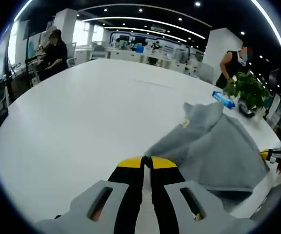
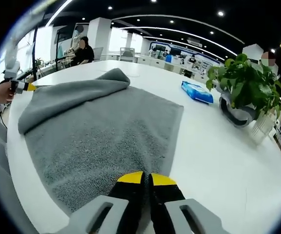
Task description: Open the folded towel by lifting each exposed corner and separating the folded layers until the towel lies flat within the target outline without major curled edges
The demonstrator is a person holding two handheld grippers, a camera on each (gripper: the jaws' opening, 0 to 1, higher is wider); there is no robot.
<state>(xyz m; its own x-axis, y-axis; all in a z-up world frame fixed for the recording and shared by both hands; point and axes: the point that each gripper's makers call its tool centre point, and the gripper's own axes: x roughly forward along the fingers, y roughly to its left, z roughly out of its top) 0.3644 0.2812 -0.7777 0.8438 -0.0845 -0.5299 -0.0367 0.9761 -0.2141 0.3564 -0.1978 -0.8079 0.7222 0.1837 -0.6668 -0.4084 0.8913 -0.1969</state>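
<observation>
A grey towel (image 1: pixel 213 146) lies on the white table (image 1: pixel 91 122), partly folded, with one layer raised into a peak. In the left gripper view its near edge runs right up to the yellow tips of my left gripper (image 1: pixel 148 162), whose jaws are pressed together on that edge. In the right gripper view the towel (image 2: pixel 111 131) spreads out ahead, and a folded-over layer stretches left toward the left gripper (image 2: pixel 29 87). My right gripper (image 2: pixel 145 178) is shut on the towel's near edge; it also shows as the right gripper (image 1: pixel 266 155) at the towel's far side.
A blue packet (image 2: pixel 197 92) and a potted plant (image 2: pixel 243 85) in a white pot stand on the table beyond the towel. The table edge (image 2: pixel 18 185) runs close on the left. People stand at the far desks, one of them near the plant (image 1: pixel 250 90).
</observation>
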